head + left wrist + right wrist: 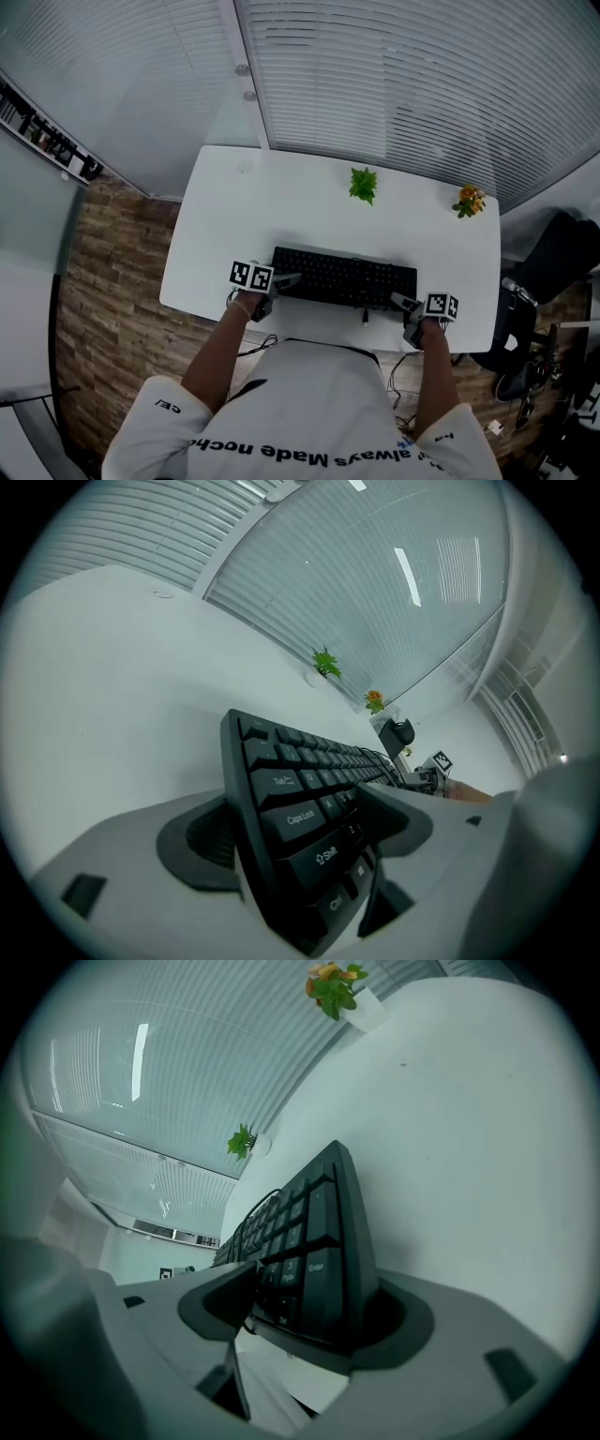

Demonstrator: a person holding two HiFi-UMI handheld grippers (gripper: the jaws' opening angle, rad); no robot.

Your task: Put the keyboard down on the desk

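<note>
Left gripper (286,279) and right gripper (403,302) each stood with jaws well apart, loosely bracketing one end of the black keyboard (345,277), which lay flat on the white desk (281,202) beneath them; placement judged done, only withdrawal outstanding.

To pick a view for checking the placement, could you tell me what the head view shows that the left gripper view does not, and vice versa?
Only the head view: the whole black keyboard on the white desk, the person's white shirt and the brick-patterned floor. Only the left gripper view: key legends such as Tab and Caps Lock, with the keyboard's end between the left tongs. Both: the green plant, the orange-flowered plant and the slatted blinds.
</note>
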